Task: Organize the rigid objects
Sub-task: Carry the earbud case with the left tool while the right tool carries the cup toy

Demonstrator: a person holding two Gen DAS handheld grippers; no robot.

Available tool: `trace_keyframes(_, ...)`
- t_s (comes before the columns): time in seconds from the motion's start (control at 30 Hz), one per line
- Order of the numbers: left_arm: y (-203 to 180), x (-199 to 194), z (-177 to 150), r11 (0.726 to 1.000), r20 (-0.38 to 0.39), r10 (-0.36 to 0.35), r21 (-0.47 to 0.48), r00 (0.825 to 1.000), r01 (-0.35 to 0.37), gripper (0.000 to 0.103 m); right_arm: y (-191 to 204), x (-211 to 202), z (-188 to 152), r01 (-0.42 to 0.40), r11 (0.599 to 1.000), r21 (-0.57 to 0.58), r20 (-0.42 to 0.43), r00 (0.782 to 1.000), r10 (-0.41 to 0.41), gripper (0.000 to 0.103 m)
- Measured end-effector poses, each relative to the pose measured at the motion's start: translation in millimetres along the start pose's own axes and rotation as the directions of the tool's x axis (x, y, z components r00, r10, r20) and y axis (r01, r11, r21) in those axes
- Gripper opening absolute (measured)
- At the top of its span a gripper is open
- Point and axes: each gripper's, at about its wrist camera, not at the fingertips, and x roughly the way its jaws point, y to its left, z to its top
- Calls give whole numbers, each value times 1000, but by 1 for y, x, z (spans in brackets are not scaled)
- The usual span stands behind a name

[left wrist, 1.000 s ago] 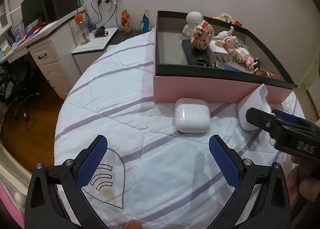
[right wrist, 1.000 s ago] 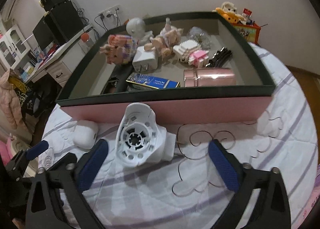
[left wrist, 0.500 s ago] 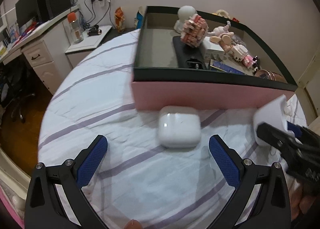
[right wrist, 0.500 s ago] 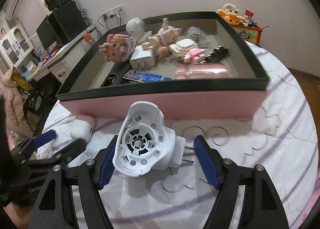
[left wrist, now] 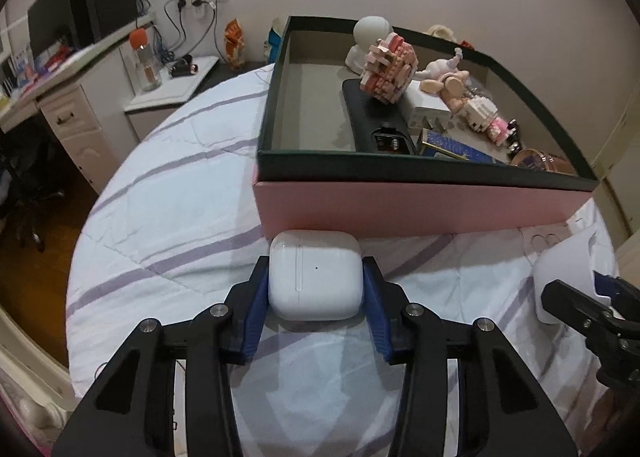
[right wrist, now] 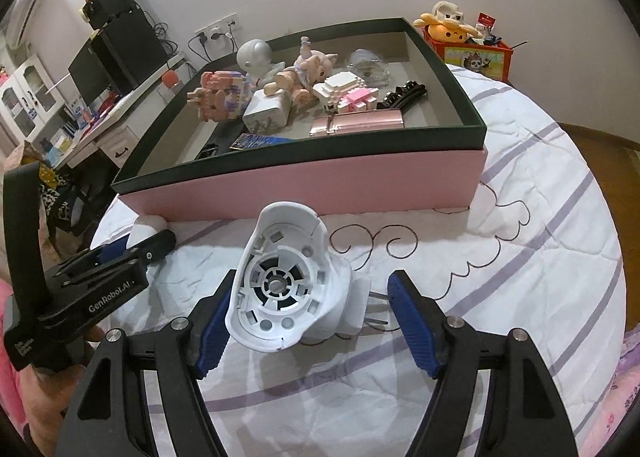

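Inside, the box (right wrist: 304,185) with pink walls and a dark rim holds a white round figure (right wrist: 254,55), a pink brick model (right wrist: 218,95), a doll (right wrist: 304,71), a white charger (right wrist: 266,111), a white-and-pink brick animal (right wrist: 348,95), a black clip (right wrist: 404,93), a pink flat case (right wrist: 358,123), a blue card (right wrist: 256,141) and a long black remote (left wrist: 376,119). It stands on a bed (left wrist: 168,217) with a white, purple-striped quilt.

Half a second ago the left tool (left wrist: 316,297) was wide with the earbud case (left wrist: 316,275) lying ahead of it; now its blue pads (left wrist: 256,309) press both sides of the case, just in front of the box wall. The right tool (right wrist: 312,321) has narrowed somewhat since a second ago, and the white fan housing (right wrist: 280,281) sits between its fingers: the left pad (right wrist: 212,333) touches the shell, while the right pad (right wrist: 412,325) stands apart, past the plug prongs (right wrist: 378,307).

Only the left view shows the remote's full length and the bottle (left wrist: 146,57) on the desk (left wrist: 76,97). Only the right view shows the housing's open ribbed face and the plush toys (right wrist: 452,23) beyond the box; there the earbud case is mostly hidden behind the left tool (right wrist: 132,249).
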Motion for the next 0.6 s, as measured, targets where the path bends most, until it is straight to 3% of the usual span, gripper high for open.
trace_keyframes(0.37, 14, -37, -22, 998, 20, -46, -29, 999, 47, 44, -4, -21, -6, -4, 1000, 4, 23, 1000, 4, 74)
trace_keyframes(0.6, 12, -76, -6, 997, 91, -81, -10, 993, 82, 44, 5, -44, 1, -23, 1000, -18, 63, 998, 24, 74)
